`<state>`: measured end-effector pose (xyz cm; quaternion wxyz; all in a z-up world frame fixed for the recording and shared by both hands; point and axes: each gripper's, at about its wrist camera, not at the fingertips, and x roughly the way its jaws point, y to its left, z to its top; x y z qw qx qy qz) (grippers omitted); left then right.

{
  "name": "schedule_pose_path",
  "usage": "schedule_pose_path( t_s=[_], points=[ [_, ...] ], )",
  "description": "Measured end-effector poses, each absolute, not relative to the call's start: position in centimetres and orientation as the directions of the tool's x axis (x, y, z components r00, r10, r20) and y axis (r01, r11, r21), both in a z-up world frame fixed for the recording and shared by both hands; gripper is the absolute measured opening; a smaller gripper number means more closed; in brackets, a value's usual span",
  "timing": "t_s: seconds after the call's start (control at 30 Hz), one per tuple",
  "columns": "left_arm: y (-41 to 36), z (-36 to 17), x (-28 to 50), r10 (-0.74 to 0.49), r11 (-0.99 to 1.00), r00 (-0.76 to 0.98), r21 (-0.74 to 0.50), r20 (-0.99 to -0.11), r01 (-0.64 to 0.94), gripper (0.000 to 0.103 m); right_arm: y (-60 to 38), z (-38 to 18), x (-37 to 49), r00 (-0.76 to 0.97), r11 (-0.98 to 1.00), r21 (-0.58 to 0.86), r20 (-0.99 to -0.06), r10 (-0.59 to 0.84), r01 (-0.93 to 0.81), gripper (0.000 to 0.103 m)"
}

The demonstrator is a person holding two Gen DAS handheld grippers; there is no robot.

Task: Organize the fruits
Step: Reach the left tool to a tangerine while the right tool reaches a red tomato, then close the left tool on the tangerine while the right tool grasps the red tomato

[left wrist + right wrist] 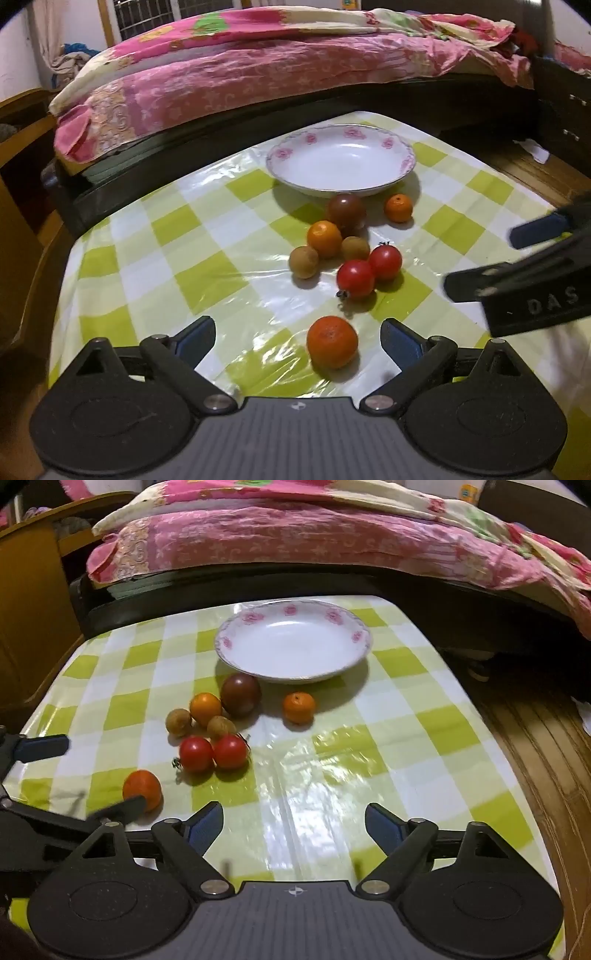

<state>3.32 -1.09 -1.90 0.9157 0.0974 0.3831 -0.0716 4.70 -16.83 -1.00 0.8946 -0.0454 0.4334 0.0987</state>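
Left tongs (297,341) gape around the round, axis-less orange (332,341).

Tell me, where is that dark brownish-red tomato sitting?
In both wrist views the dark tomato rests on the checked tablecloth just in front of the white plate, against a small orange.

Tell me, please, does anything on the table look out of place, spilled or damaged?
Nothing is spilled or broken. The plate is empty, while all eight fruits lie loose on the tablecloth. One orange sits alone, apart from the cluster, just ahead of the open left gripper. The right gripper is open too, with nothing between its fingers.
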Motion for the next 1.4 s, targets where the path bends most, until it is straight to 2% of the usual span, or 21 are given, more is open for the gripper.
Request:
schedule_pose_path(
  t_s=[0.07, 0.13, 0.3, 0.67, 0.73, 0.8, 0.93, 1.1, 1.4],
  points=[
    [-1.5, -2.2, 3.6, -0.053, 0.964, 0.699, 0.146, -0.713, 0.222, 0.101, -16.7, -1.0, 5.6, 0.589, 0.967, 0.027, -0.788, 0.177, -0.254, 0.077],
    [-1.7, -2.5, 3.9, -0.053, 0.959, 0.697, 0.159, -0.716, 0.236, 0.097, -16.4, -1.2, 6.4, 0.572, 0.952, 0.03, -0.794, 0.208, -0.304, 0.072],
    [-1.4, -3.2, 4.9, -0.084, 0.959, 0.665, 0.121, -0.742, 0.256, 0.081, -15.5, -1.7, 8.2, 0.542, 0.912, 0.033, -0.796, 0.271, -0.408, 0.056],
    [-1.8, -4.2, 4.5, -0.119, 0.944, 0.652, 0.118, -0.749, 0.308, 0.077, -14.4, -3.5, 10.7, 0.468, 0.844, 0.102, -0.794, 0.388, -0.526, 0.046],
    [-1.9, -4.2, 4.4, -0.128, 0.942, 0.651, 0.115, -0.748, 0.316, 0.073, -14.5, -3.4, 11.0, 0.465, 0.839, 0.116, -0.788, 0.404, -0.532, 0.043],
    [-1.8, -4.1, 4.4, -0.148, 0.94, 0.643, 0.096, -0.751, 0.328, 0.063, -14.7, -3.3, 11.1, 0.458, 0.837, 0.133, -0.786, 0.416, -0.531, 0.037],
    [-1.5, -4.0, 4.4, -0.189, 0.939, 0.62, 0.045, -0.762, 0.342, 0.055, -14.7, -3.2, 11.2, 0.438, 0.823, 0.155, -0.785, 0.438, -0.546, 0.031],
    [-1.3, -3.9, 4.4, -0.211, 0.935, 0.611, 0.025, -0.763, 0.354, 0.047, -15.1, -3.0, 11.3, 0.425, 0.815, 0.168, -0.785, 0.451, -0.554, 0.03],
    [-1.1, -4.0, 4.5, -0.222, 0.932, 0.609, 0.019, -0.761, 0.363, 0.047, -14.8, -3.3, 11.6, 0.415, 0.794, 0.126, -0.798, 0.437, -0.595, 0.031]
  ],
)
